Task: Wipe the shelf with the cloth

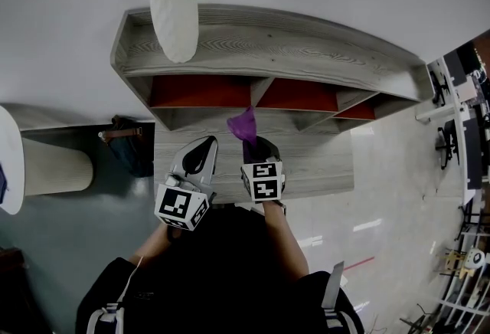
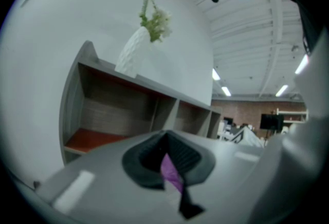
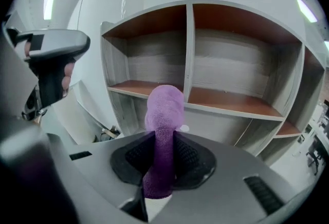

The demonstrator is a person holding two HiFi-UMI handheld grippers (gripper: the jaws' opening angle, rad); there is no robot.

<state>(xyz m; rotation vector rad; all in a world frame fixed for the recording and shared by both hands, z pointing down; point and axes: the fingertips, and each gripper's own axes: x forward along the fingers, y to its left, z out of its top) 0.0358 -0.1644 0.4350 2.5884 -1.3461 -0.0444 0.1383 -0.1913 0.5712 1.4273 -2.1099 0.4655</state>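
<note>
A grey wooden shelf unit (image 1: 268,45) with red-brown boards stands against the white wall. The purple cloth (image 1: 243,126) sticks up out of my right gripper (image 1: 253,145), which is shut on it just in front of the middle compartments. In the right gripper view the cloth (image 3: 164,115) rises between the dark pads, in front of the divider and the middle board (image 3: 226,100). My left gripper (image 1: 205,145) is close beside it on the left, jaws together. In the left gripper view (image 2: 167,159) only a thin purple sliver shows in the seam.
A white vase (image 1: 174,14) with green stems stands on the shelf top at the left. The unit's lower ledge (image 1: 321,164) juts out below my grippers. A pale round stand (image 1: 46,164) and a dark bag (image 1: 126,141) are at the left; office gear (image 1: 459,133) is at the right.
</note>
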